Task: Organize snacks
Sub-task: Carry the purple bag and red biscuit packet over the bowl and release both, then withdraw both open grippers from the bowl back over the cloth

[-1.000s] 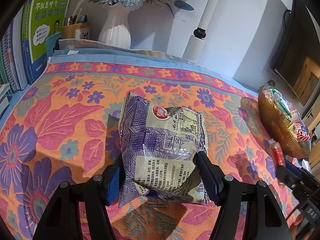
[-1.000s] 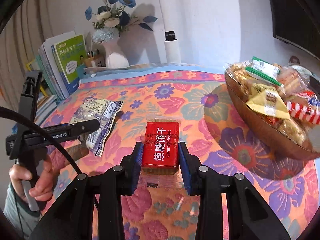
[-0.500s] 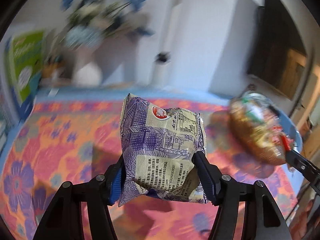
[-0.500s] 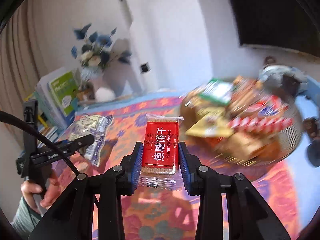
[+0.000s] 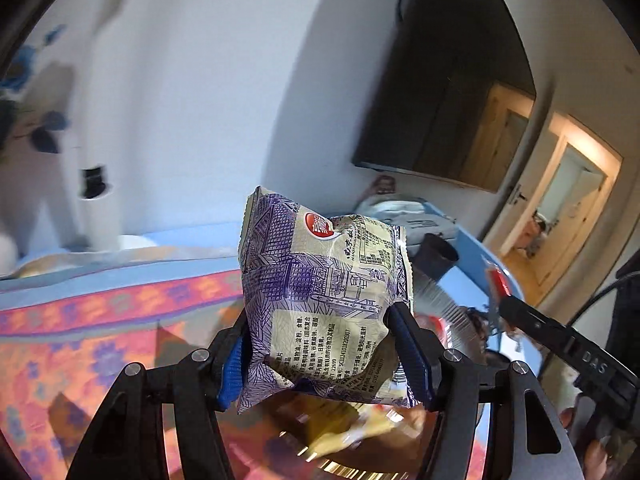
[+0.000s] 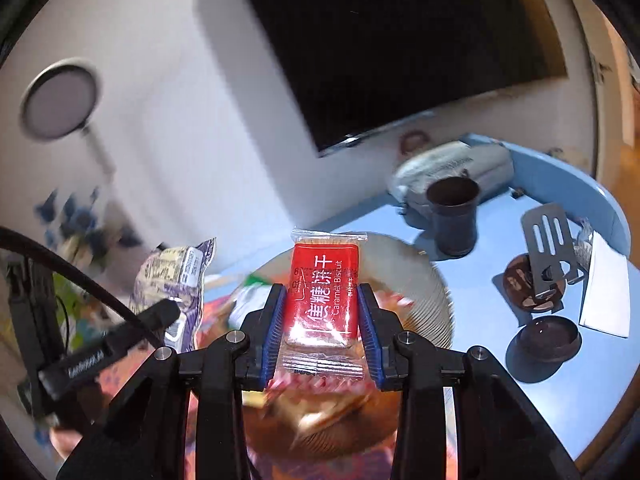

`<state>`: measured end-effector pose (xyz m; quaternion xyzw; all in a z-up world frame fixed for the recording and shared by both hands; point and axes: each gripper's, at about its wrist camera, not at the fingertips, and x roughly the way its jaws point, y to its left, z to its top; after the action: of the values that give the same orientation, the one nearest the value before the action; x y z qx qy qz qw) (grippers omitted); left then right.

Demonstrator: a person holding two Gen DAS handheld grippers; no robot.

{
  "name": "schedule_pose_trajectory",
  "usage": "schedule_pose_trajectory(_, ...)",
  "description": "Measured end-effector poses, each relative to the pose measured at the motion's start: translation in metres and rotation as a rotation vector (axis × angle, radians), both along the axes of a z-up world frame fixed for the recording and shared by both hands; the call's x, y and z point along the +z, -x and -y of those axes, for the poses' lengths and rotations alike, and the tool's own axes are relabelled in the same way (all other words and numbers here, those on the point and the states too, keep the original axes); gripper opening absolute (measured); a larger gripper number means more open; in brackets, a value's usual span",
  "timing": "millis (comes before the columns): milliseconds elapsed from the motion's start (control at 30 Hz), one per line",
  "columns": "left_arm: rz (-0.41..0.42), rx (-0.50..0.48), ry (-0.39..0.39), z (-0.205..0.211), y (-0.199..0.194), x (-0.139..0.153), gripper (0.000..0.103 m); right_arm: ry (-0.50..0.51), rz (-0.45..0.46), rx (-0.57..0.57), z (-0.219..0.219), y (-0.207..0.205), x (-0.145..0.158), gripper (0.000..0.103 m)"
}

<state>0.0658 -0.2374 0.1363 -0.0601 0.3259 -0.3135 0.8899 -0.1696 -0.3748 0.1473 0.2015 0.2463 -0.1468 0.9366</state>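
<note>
Above blurred basket (image 6: 436, 292), jaws pinch snack packets, seemingly.

Bright daylight, motion blur smearing the bowl (image 6: 424, 280) beneath both grippers, held packets sharp, dark fisheye vignette curving the edges, glare on wrappers

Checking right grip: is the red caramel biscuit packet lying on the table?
No, the red caramel biscuit packet is clamped between the right gripper pads, airborne.
</note>
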Motion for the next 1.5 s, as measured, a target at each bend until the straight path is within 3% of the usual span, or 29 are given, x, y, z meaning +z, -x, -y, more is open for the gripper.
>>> schedule_pose_trajectory(133, -0.019, -0.047, 0.016, 0.023, -0.004, -0.002, 0.064, 0.013, -0.006, -0.049, 0.016, -0.01, 0.002, 0.042)
schedule_pose_trajectory(167, -0.019, -0.064, 0.021, 0.027, -0.004, -0.001, 0.066, 0.012, -0.014, -0.047, 0.018, -0.013, 0.001, 0.056)
schedule_pose_trajectory(200, -0.018, -0.08, 0.023, 0.029, -0.002, 0.001, 0.075, 0.011, -0.023, -0.048, 0.019, -0.014, 0.0, 0.062)
schedule_pose_trajectory(233, -0.012, -0.088, 0.018, 0.028, 0.0, 0.002, 0.081, 0.009, -0.028, -0.052, 0.021, -0.013, -0.001, 0.062)
schedule_pose_trajectory(433, -0.002, -0.047, 0.023, -0.016, 0.012, 0.005, 0.081, 0.011, -0.038, -0.025, 0.011, -0.004, -0.005, 0.062)
schedule_pose_trajectory(633, -0.019, 0.103, 0.029, -0.1, 0.03, -0.004, 0.081, -0.001, -0.072, 0.043, -0.024, -0.001, -0.01, 0.062)
schedule_pose_trajectory(800, -0.041, 0.239, 0.058, -0.173, 0.054, -0.02, 0.081, 0.008, -0.102, 0.164, -0.077, -0.005, -0.016, 0.063)
schedule_pose_trajectory(933, -0.062, 0.37, 0.018, -0.225, 0.077, -0.041, 0.081, 0.026, -0.131, 0.293, -0.131, -0.015, -0.026, 0.064)
schedule_pose_trajectory(1000, -0.079, 0.407, 0.007, -0.243, 0.084, -0.054, 0.081, 0.046, -0.146, 0.361, -0.164, -0.023, -0.036, 0.075)
schedule_pose_trajectory(1067, -0.108, 0.435, -0.003, -0.26, 0.089, -0.071, 0.081, 0.065, -0.164, 0.406, -0.189, -0.03, -0.048, 0.077)
schedule_pose_trajectory(1333, -0.136, 0.502, -0.08, -0.277, 0.091, -0.118, 0.081, 0.181, -0.268, 0.455, -0.244, -0.053, -0.104, 0.077)
schedule_pose_trajectory(1400, -0.161, 0.496, -0.069, -0.275, 0.086, -0.121, 0.081, 0.195, -0.277, 0.444, -0.244, -0.055, -0.113, 0.077)
schedule_pose_trajectory(1500, -0.13, 0.519, -0.056, -0.277, 0.088, -0.117, 0.081, 0.198, -0.298, 0.421, -0.24, -0.056, -0.124, 0.077)
